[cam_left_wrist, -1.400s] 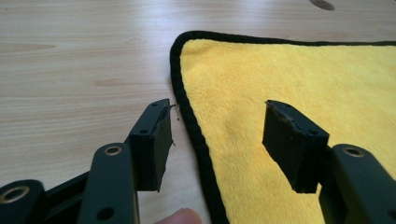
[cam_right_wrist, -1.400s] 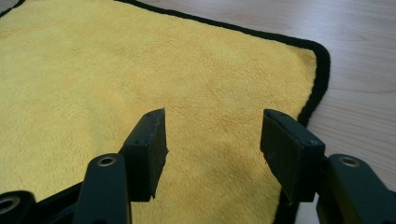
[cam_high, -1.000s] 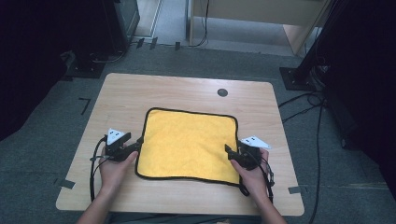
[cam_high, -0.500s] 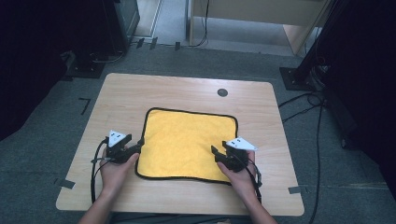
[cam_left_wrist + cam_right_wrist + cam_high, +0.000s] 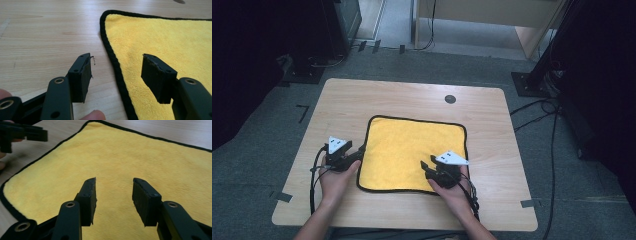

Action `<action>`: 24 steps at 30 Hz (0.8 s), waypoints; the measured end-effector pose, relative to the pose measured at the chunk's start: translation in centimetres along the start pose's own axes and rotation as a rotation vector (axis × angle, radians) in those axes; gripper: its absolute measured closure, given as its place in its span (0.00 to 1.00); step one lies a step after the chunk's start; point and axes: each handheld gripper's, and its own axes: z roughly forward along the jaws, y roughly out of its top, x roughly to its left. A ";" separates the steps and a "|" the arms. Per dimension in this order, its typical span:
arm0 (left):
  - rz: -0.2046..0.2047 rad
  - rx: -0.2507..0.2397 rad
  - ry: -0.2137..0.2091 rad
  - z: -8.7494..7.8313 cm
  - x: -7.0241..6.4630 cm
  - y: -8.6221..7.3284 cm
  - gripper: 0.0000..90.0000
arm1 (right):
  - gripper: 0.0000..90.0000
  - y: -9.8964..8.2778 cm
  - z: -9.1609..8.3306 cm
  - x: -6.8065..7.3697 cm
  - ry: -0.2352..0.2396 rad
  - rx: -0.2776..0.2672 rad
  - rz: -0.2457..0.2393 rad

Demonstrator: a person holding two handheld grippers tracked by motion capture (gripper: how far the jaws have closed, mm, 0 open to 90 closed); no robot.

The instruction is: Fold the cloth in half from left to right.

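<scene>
A yellow cloth (image 5: 412, 150) with a black border lies flat in the middle of the wooden table (image 5: 362, 100). My left gripper (image 5: 359, 154) rests at the cloth's left edge. In the left gripper view it (image 5: 117, 60) stands open, one jaw over bare wood and the other over the cloth (image 5: 162, 32), with the black border between them. My right gripper (image 5: 427, 169) hovers over the cloth's near right part. Its jaws (image 5: 114, 182) have just been closing but are still apart, with only the flat cloth (image 5: 120, 150) beneath them. The left gripper (image 5: 25, 133) shows far off at the upper left.
A small dark round cap (image 5: 450, 99) sits in the tabletop behind the cloth. Black stands (image 5: 537, 75) and cables (image 5: 552, 130) occupy the grey floor to the right. Grey tape tabs (image 5: 528, 203) mark the table's near corners.
The right hand has slid leftward from the cloth's right edge to over the cloth, and its jaws have narrowed. The left hand has stayed put.
</scene>
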 end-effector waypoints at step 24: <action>0.017 0.029 0.029 8.1 1.6 5.1 0.52 | 0.63 -0.9 4.3 9.9 0.215 0.050 -0.117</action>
